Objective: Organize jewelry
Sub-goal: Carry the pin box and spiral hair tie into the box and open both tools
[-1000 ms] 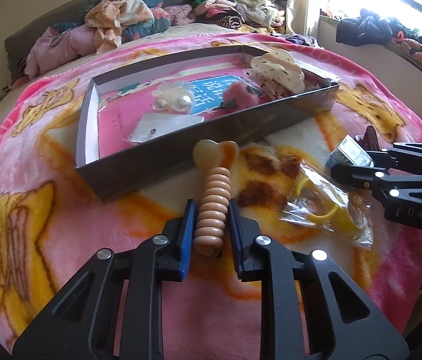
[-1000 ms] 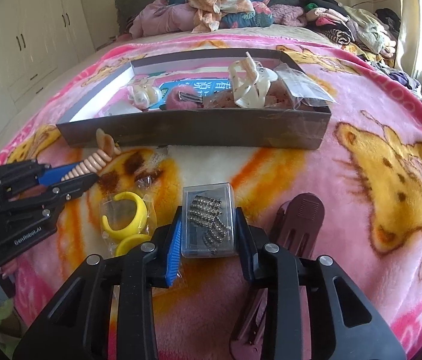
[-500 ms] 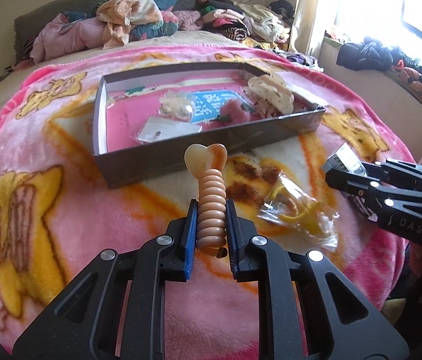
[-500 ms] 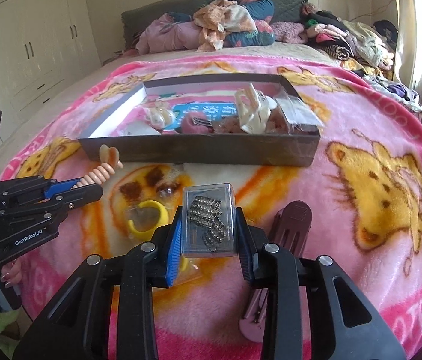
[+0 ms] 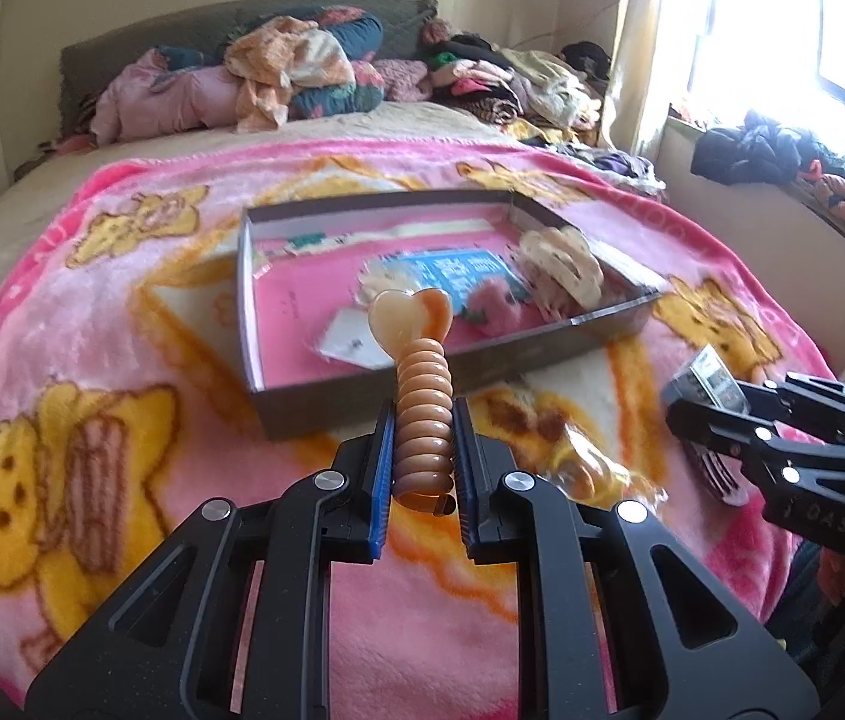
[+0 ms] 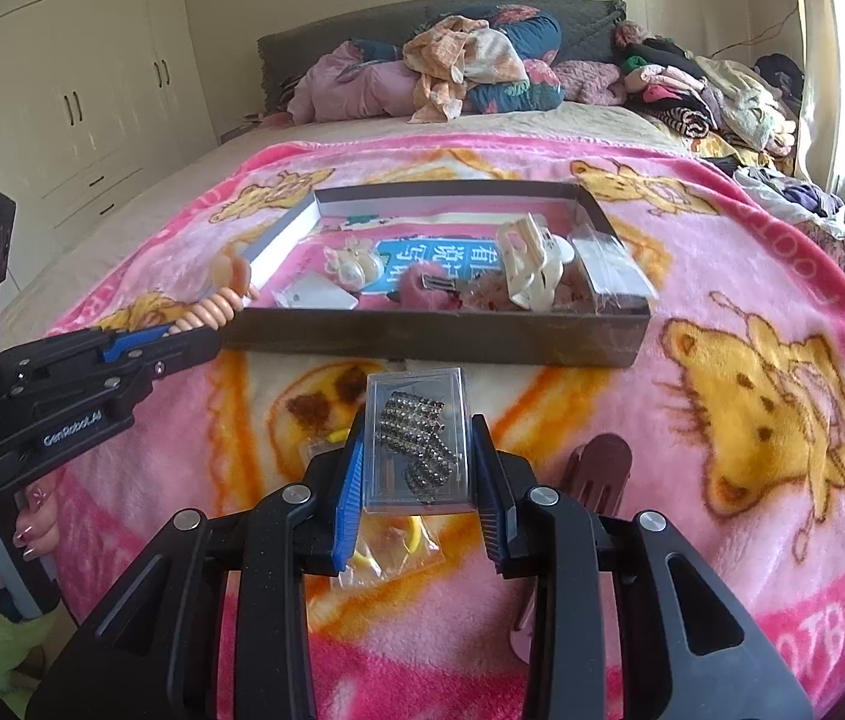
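Gripping: left fingers [image 5: 385, 468] hair clip [image 5: 419, 408], right fingers [image 6: 349, 498] clear box [image 6: 416, 438].

Blanket [image 6: 692, 276]: pink, yellow bear print. Box [image 6: 434, 336]: dark brown outside, pink floor. Ribbed clip [image 5: 422, 420]: peach-orange.

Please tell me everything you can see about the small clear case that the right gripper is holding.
The small clear case is a flat rectangular box of transparent plastic, closed, with sparkly dark and silver pieces inside. The right gripper is shut on it, one pad on each long side. It is held above the pink blanket, tilted away from the camera, in front of the dark tray, touching neither.
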`<move>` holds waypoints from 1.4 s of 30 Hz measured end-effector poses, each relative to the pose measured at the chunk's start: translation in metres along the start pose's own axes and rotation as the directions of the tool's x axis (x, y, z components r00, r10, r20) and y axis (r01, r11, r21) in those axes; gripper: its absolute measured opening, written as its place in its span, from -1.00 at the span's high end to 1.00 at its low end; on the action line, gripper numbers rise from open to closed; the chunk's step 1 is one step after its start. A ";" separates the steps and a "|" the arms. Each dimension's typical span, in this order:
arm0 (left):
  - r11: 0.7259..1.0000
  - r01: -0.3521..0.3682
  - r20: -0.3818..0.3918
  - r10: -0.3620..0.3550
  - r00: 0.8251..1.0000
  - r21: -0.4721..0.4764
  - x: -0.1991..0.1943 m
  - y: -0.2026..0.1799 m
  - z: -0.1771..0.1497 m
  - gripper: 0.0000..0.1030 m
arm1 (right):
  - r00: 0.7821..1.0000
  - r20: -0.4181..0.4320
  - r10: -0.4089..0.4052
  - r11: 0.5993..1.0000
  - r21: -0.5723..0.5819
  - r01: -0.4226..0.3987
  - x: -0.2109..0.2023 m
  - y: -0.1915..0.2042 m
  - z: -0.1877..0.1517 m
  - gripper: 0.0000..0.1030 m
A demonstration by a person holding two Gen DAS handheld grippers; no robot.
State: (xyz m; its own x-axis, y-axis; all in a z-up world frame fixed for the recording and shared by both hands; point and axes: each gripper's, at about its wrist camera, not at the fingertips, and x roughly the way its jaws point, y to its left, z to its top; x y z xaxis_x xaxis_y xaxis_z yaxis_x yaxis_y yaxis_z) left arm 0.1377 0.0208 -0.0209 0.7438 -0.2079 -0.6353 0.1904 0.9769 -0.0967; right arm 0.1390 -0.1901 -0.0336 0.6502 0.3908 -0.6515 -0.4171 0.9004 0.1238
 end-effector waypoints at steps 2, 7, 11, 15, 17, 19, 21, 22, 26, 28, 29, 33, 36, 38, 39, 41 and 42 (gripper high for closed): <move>1.000 -0.005 0.009 0.005 1.000 -0.010 0.000 0.002 0.005 0.79 | 1.000 0.006 -0.002 1.000 -0.005 0.002 -0.001 0.002 0.004 0.40; 1.000 -0.014 0.030 0.014 0.999 -0.020 0.001 0.003 0.014 0.79 | 1.000 0.019 -0.006 1.000 -0.004 0.006 -0.001 0.005 0.013 0.40; 1.000 -0.014 0.036 0.014 0.999 -0.016 0.004 0.001 0.018 0.79 | 0.999 0.031 -0.015 1.000 0.001 0.015 -0.002 0.002 0.020 0.40; 1.000 -0.008 0.039 0.009 0.999 -0.023 0.009 0.002 0.022 0.79 | 0.999 0.034 -0.025 1.000 0.004 0.025 -0.001 -0.002 0.025 0.40; 1.000 -0.009 0.038 0.010 0.999 -0.025 0.013 0.002 0.024 0.79 | 0.999 0.038 -0.030 1.000 0.007 0.030 0.000 -0.004 0.029 0.40; 0.999 -0.006 0.036 0.007 0.999 -0.031 0.017 0.002 0.025 0.79 | 0.999 0.039 -0.034 0.999 0.010 0.033 0.003 -0.007 0.033 0.40; 0.999 -0.006 0.036 0.007 0.999 -0.038 0.021 0.003 0.027 0.79 | 0.998 0.040 -0.037 0.999 0.014 0.037 0.005 -0.010 0.036 0.40; 0.999 -0.004 0.035 0.006 0.999 -0.040 0.023 0.003 0.028 0.79 | 0.998 0.042 -0.038 0.999 0.017 0.037 0.006 -0.012 0.039 0.40; 0.999 -0.003 0.030 0.005 1.000 -0.047 0.031 0.004 0.032 0.79 | 0.998 0.043 -0.044 0.999 0.017 0.044 0.012 -0.016 0.046 0.40; 0.999 -0.003 0.029 0.005 1.000 -0.050 0.035 0.005 0.035 0.79 | 0.998 0.044 -0.046 0.999 0.019 0.045 0.015 -0.018 0.049 0.40; 0.999 -0.005 0.029 0.006 1.000 -0.051 0.037 0.006 0.036 0.79 | 0.998 0.044 -0.046 0.999 0.020 0.046 0.017 -0.019 0.051 0.40; 0.998 -0.009 0.024 0.010 1.000 -0.062 0.044 0.009 0.040 0.79 | 0.998 0.041 -0.047 0.999 0.021 0.047 0.026 -0.023 0.058 0.40; 0.997 -0.015 0.018 0.016 1.000 -0.071 0.050 0.011 0.041 0.79 | 0.998 0.039 -0.048 0.999 0.014 0.048 0.033 -0.023 0.064 0.40; 0.997 -0.019 0.012 0.020 1.000 -0.077 0.054 0.012 0.041 0.79 | 0.998 0.037 -0.050 0.999 0.003 0.050 0.037 -0.024 0.067 0.40; 0.997 -0.021 0.010 0.022 1.000 -0.080 0.056 0.013 0.041 0.79 | 0.998 0.036 -0.053 0.999 0.000 0.053 0.040 -0.024 0.069 0.40; 0.996 -0.027 0.006 0.027 1.000 -0.083 0.060 0.015 0.042 0.79 | 0.998 0.033 -0.053 0.999 -0.004 0.053 0.044 -0.024 0.073 0.40; 0.996 -0.029 0.003 0.030 1.000 -0.085 0.062 0.016 0.042 0.79 | 0.998 0.032 -0.054 0.999 -0.006 0.054 0.045 -0.025 0.074 0.40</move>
State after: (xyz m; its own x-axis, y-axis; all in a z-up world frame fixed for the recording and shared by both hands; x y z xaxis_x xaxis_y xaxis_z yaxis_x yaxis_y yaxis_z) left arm 0.2134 0.0213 -0.0299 0.7511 -0.1790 -0.6355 0.1136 0.9832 -0.1427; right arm 0.2264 -0.1810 -0.0105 0.6919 0.3474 -0.6329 -0.3849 0.9192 0.0839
